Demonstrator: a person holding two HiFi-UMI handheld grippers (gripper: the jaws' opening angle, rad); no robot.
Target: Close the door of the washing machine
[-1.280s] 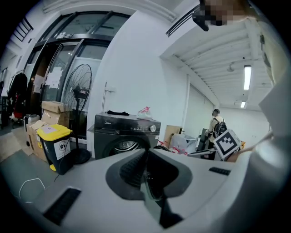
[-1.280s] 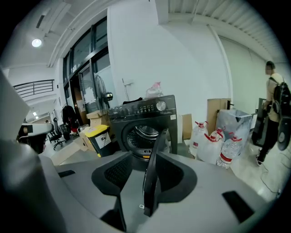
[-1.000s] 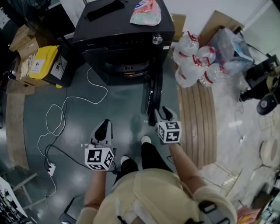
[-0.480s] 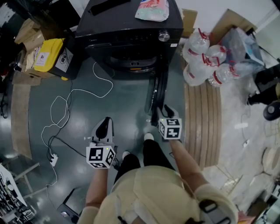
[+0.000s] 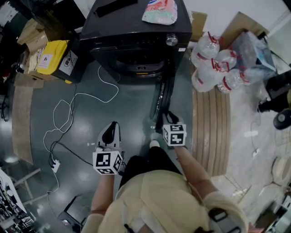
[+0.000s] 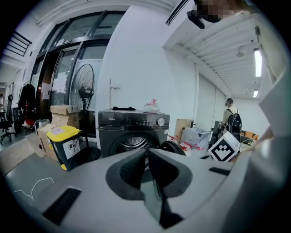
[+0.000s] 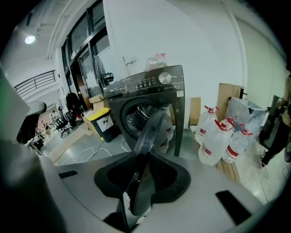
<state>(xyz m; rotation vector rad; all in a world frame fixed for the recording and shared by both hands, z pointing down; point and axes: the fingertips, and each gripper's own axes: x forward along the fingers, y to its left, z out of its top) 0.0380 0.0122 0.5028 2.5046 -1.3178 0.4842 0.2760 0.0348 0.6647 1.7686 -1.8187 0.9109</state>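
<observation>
The black front-loading washing machine (image 5: 136,41) stands at the top of the head view, its drum open. Its round door (image 5: 160,98) swings out toward me, edge-on. My right gripper (image 5: 166,119) sits at the door's free edge. In the right gripper view the door rim (image 7: 152,132) runs between the pads of that gripper (image 7: 138,177); its jaws have just been closing and now press on the rim. My left gripper (image 5: 110,132) hangs to the left of the door, shut and holding nothing. In its own view the left gripper (image 6: 146,157) faces the machine (image 6: 132,132).
A yellow bin (image 5: 47,61) and cardboard boxes stand left of the machine. Large water bottles (image 5: 213,68) lie to its right beside a wooden slat platform (image 5: 209,132). A white cable (image 5: 68,109) loops over the floor to a power strip (image 5: 55,164). A bag (image 5: 160,11) lies on the machine.
My right gripper has come down onto the door's free edge and its jaws have narrowed on the rim. The left gripper has hardly moved.
</observation>
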